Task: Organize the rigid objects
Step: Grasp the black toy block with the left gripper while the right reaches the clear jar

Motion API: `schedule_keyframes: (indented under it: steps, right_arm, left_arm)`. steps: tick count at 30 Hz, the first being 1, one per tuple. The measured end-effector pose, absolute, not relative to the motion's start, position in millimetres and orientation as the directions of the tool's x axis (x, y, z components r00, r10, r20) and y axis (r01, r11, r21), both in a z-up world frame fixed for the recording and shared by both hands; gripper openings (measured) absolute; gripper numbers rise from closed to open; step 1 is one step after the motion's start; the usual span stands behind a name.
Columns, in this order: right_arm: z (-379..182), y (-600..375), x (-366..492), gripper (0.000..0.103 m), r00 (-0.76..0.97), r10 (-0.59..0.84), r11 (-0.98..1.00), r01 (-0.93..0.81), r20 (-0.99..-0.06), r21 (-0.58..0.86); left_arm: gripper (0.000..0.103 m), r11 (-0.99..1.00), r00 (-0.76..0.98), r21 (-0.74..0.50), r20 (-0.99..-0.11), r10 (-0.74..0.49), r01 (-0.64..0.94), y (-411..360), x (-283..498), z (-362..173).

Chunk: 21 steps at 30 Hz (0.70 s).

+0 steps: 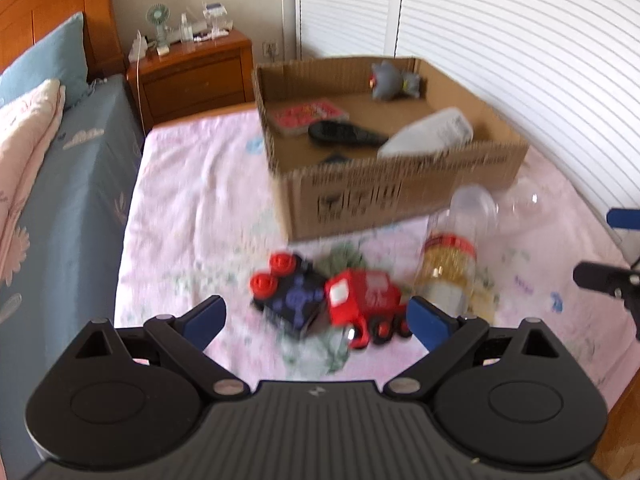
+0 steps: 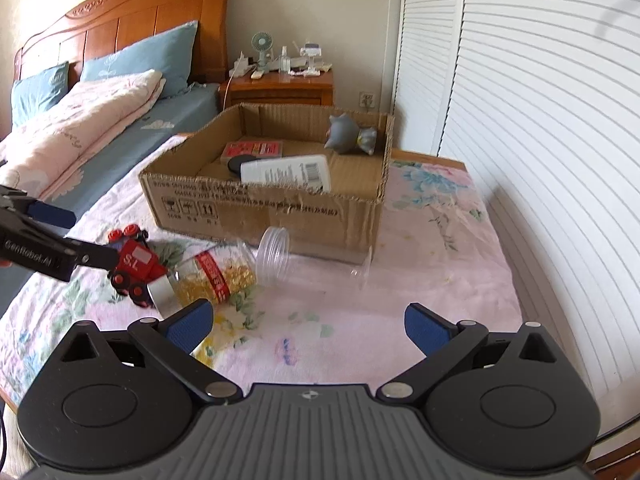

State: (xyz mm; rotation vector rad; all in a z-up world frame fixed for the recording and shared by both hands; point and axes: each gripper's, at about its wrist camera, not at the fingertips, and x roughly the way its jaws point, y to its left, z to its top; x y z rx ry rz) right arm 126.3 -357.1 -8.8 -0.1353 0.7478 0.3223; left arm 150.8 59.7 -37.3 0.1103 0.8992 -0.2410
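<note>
A red and black toy truck (image 1: 328,304) (image 2: 134,266) lies on the pink flowered cover. My left gripper (image 1: 316,318) (image 2: 94,238) is open just short of it, one finger on each side, the pads not pressing. Beside the truck lies a capsule bottle (image 1: 448,268) (image 2: 216,276) with a red label, and past that an empty clear jar (image 1: 524,200) (image 2: 308,260). My right gripper (image 2: 310,320) (image 1: 592,246) hangs open over bare cover, with nothing between its fingers. The cardboard box (image 1: 400,196) (image 2: 264,208) holds a grey toy, a red packet, a black remote and a white bottle.
A wooden bedside table (image 1: 192,72) (image 2: 280,86) with a small fan stands behind the box. A bed with blue pillows and a pink quilt (image 2: 80,128) lies to the left. White louvred doors (image 2: 540,120) close off the right side.
</note>
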Motion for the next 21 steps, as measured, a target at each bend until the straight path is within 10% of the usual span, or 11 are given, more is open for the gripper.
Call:
schedule_keyframes:
  steps: [21]
  right_arm:
    - [-51,-329,149,0.103,0.601,0.194,0.937,-0.347,-0.775,-0.034]
  left_arm:
    - [0.097,0.955,0.593,0.059,-0.795,-0.132,0.292,96,155,-86]
